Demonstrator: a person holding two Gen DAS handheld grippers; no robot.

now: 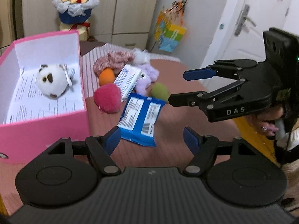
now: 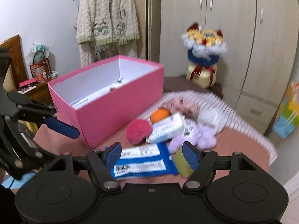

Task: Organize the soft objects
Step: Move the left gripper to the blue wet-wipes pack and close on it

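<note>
A pink box [image 1: 46, 128] [image 2: 112, 115] stands on the bed with a white plush [image 1: 51, 81] inside on printed paper. Beside it lie a magenta plush [image 1: 108, 98] [image 2: 138, 130], an orange ball [image 1: 106, 76] [image 2: 159, 114], a green ball [image 1: 159, 91] [image 2: 182, 161], a lilac plush [image 1: 147, 76] [image 2: 198, 137] and a pink knit scrunchie [image 1: 114, 60]. My left gripper [image 1: 151, 140] is open and empty above a blue packet [image 1: 141, 119]. My right gripper [image 2: 151, 157] is open and empty over the blue packet [image 2: 142, 163]; it also shows in the left wrist view [image 1: 177, 87].
A white and blue carton [image 1: 128, 81] [image 2: 168, 128] lies on the soft things. A flower bouquet [image 1: 75, 9] [image 2: 204, 56] stands behind the bed by the wardrobe [image 2: 233, 37]. A colourful gift bag [image 1: 169, 33] hangs near a white door [image 1: 252, 18]. A nightstand [image 2: 37, 91] is far left.
</note>
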